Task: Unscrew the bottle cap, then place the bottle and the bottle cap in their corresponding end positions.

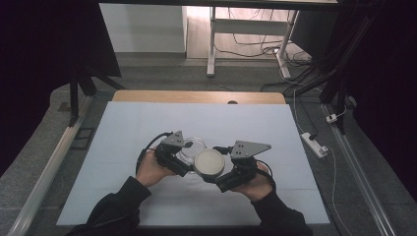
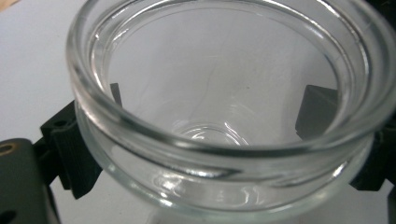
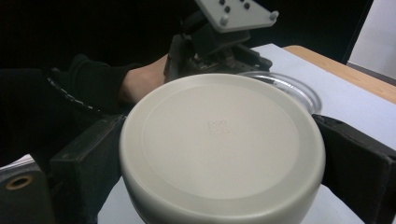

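The left tool (image 1: pixel 181 158) is clenched around a clear glass jar (image 2: pixel 224 116), its two black jaws pressing the jar's wall from both sides just under the rim. The right tool (image 1: pixel 222 173) is grasping a round cream lid (image 3: pixel 219 144) by its edge. The lid is just beside the jar, at its right, above the white bench (image 1: pixel 123 147).

The table (image 1: pixel 196 123) is lit evenly from above while the surroundings are left dark; glare is seen on the blurred glass jar (image 2: pixel 224 154).
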A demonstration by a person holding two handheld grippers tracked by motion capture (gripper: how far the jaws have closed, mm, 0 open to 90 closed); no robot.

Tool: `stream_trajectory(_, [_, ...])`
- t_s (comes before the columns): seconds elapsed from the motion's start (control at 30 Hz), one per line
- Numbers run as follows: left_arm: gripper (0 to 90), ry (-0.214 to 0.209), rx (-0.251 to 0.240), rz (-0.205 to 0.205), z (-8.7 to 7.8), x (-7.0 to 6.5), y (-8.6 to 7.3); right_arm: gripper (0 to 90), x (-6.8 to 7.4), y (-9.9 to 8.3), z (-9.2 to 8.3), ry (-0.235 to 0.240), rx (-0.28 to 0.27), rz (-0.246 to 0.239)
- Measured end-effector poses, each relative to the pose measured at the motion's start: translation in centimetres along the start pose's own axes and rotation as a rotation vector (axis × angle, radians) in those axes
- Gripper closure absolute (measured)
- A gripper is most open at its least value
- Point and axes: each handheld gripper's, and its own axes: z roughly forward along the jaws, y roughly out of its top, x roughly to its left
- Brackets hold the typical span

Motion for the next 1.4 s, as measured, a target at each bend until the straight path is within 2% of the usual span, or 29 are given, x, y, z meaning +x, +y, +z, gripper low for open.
stream_trajectory(0.47, [7.5,0.059,-0.015,-0.019,0.2,1.3,0.9,7.2,1.2,-1.0,0.3,0.0,0.007,0.001])
stream_trajectory(0.87, [7.6,0.08,-0.027,-0.033,0.6,2.4,1.3,7.2,1.9,-2.5,1.2,0.013,0.029,0.011])
stream_trajectory(1.0, [7.5,0.086,-0.029,-0.032,0.8,2.6,1.6,7.2,2.2,-2.9,1.8,0.013,0.042,-0.002])
stream_trajectory(1.4, [7.5,0.1,-0.031,-0.025,1.3,3.2,2.0,7.2,1.7,-4.3,3.0,-0.005,0.06,-0.003])
